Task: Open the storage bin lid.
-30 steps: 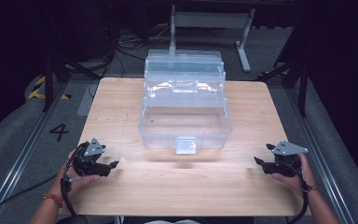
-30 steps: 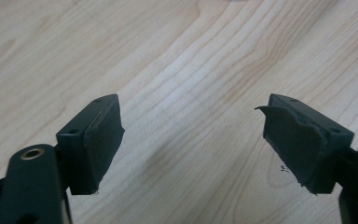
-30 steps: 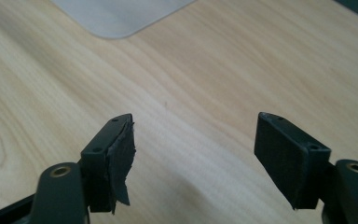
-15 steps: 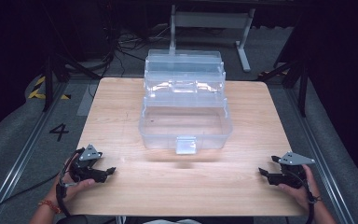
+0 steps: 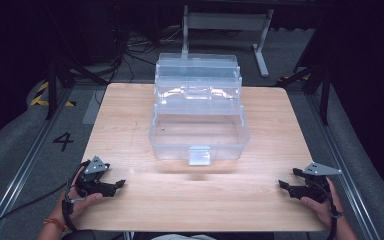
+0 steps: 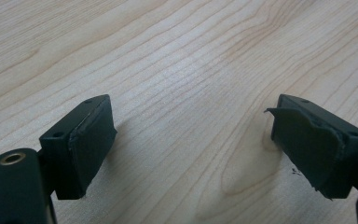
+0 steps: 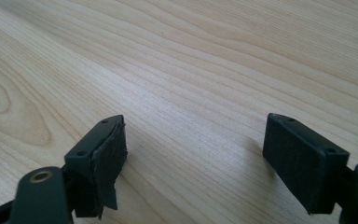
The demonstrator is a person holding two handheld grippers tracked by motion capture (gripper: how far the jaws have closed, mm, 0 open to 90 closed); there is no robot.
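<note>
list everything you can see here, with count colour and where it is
storage box: 1, clear plastic, lid and trays folded open toward the back, middle of the table, looks empty
latch: 1, pale clear plastic, on the front wall of the storage box
table: 1, light wood grain, centre of the high view
floor number 4: 1, black on grey floor, left of the table
metal stand: 1, grey, behind the table
cables: several, dark, on the floor behind the table
left gripper: 1, black with grey plate, near left corner of the table, jaws open with nothing between them
right gripper: 1, black with grey plate, near right corner, jaws open with nothing between them
hands: 2, one on each gripper, at the bottom edge
</note>
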